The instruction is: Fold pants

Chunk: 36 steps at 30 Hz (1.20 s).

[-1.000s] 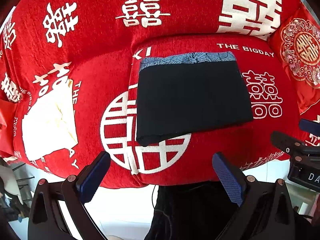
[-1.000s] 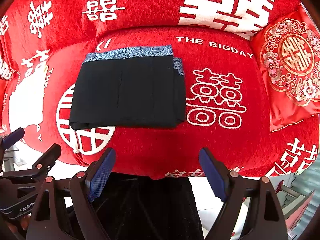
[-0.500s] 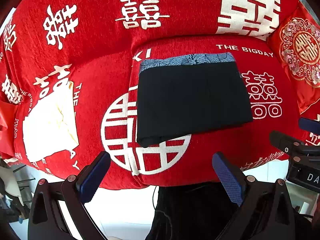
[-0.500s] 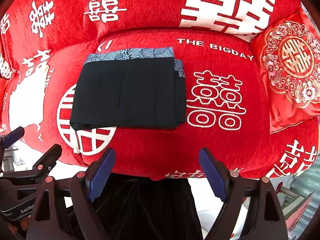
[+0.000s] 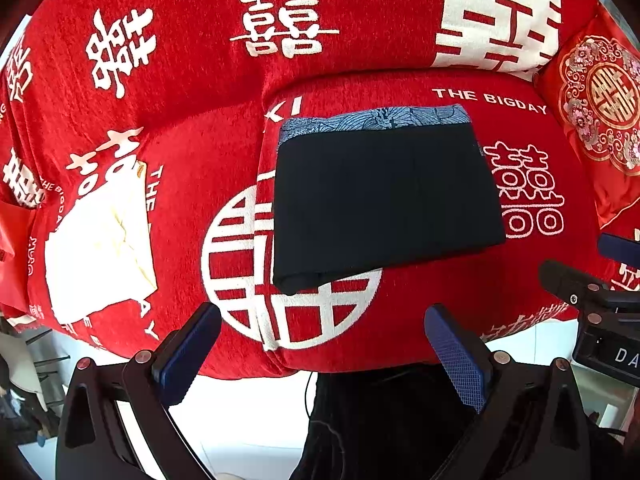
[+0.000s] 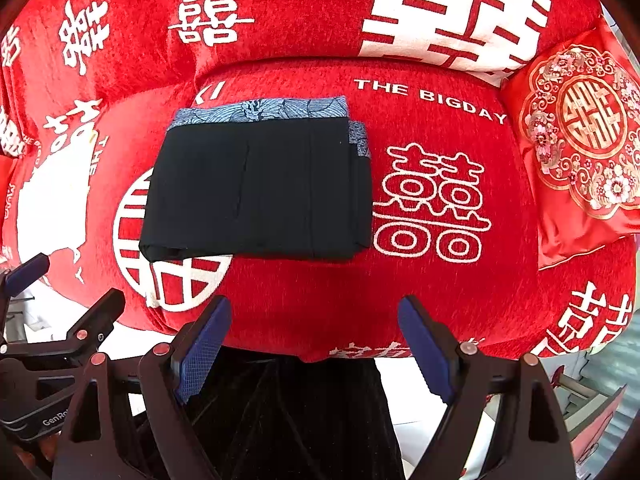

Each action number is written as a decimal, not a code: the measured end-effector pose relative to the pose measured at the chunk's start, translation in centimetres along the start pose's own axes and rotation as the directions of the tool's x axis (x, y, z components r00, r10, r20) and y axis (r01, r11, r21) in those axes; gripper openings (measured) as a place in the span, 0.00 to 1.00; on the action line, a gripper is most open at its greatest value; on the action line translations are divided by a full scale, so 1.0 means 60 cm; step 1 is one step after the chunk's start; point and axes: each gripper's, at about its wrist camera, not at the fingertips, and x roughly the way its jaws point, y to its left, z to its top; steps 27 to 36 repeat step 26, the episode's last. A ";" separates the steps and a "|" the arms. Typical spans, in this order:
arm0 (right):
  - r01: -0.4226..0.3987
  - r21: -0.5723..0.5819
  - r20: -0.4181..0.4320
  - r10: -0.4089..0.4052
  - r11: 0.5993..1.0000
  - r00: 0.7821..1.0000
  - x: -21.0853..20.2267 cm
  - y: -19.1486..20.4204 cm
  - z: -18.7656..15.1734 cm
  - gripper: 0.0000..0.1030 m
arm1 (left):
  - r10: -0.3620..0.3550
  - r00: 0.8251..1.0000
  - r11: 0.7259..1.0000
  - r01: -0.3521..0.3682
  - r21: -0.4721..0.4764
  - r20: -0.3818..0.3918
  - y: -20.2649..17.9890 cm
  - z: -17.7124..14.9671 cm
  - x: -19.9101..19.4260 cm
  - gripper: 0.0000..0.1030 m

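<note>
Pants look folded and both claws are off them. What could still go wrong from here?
The pants lie across the seam between two cushions, so the stack may sag or slump apart. Their near left corner bulges loosely and could unfold if nudged. Both open claws, left and right, hang close enough to snag it.

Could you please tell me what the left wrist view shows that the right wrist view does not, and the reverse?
Only the left wrist view shows the cream cloth's folds clearly; the right wrist view catches just a washed-out patch of it. Only the right wrist view shows the whole embroidered red cushion and the pants' layered right edge. Both show the folded black pants with the blue patterned waistband on the red sofa cover, and both grippers, left and right, open and empty.
</note>
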 end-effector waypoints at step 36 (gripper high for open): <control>0.000 -0.016 -0.007 0.000 1.000 1.000 0.003 0.004 0.008 0.85 | -0.022 1.000 1.000 0.022 -0.010 0.012 0.001 0.007 0.000 0.99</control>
